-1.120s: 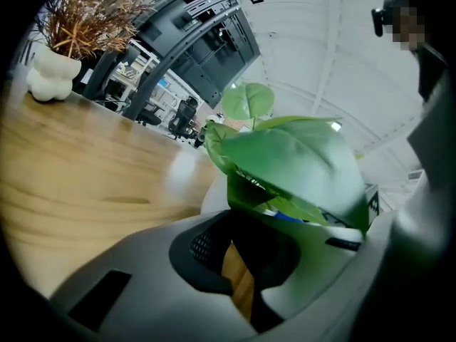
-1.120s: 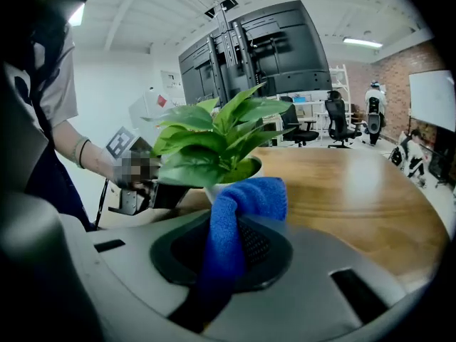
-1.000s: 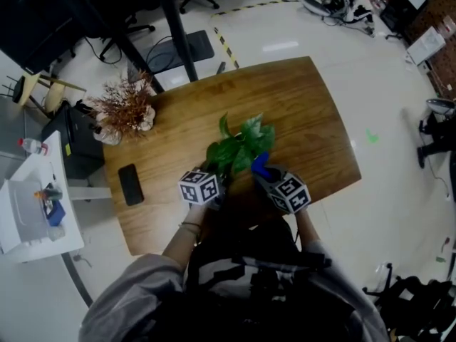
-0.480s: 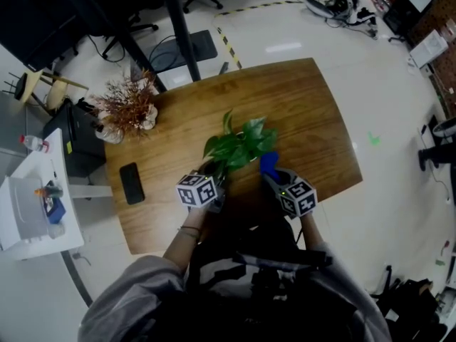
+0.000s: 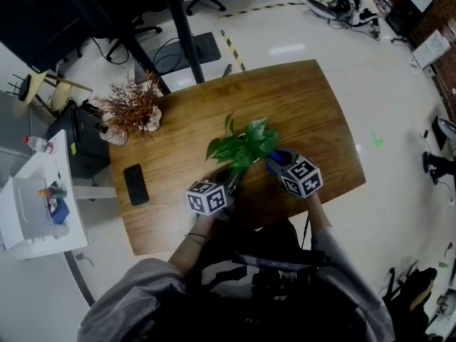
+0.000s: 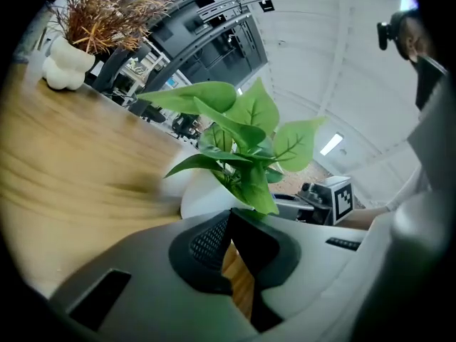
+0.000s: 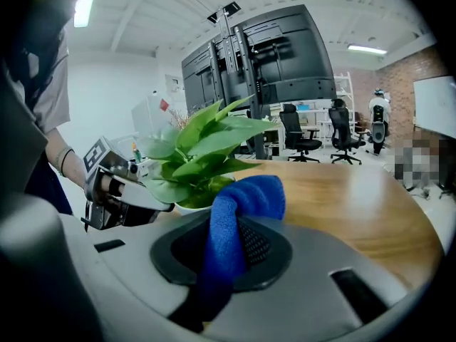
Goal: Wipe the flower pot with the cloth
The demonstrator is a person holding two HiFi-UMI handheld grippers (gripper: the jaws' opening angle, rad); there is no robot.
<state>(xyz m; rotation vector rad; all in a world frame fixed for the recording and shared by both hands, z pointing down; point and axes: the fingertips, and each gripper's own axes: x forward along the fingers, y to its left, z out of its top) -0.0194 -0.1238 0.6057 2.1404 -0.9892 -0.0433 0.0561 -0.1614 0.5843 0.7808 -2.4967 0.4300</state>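
A leafy green plant (image 5: pixel 242 147) stands in a white flower pot (image 6: pixel 199 191) near the front edge of the wooden table (image 5: pixel 306 105). In the head view the leaves hide most of the pot. My right gripper (image 5: pixel 279 164) is at the plant's right side, shut on a blue cloth (image 7: pixel 242 205) that bulges over its tips next to the pot rim (image 7: pixel 187 209). My left gripper (image 6: pixel 231 216) is at the pot's near left side. Its jaws meet at the tips, with only wood showing in the slit. The pot sits just beyond them.
A dried brown plant in a white vase (image 5: pixel 130 112) stands at the table's far left corner. A black phone (image 5: pixel 135 184) lies near the left edge. A white cart (image 5: pixel 35 205) stands on the floor to the left, and black frame legs (image 5: pixel 182 27) rise behind the table.
The right gripper has carried the cloth to the right and farther back along the pot's side. The left gripper has shifted slightly toward me and to the right.
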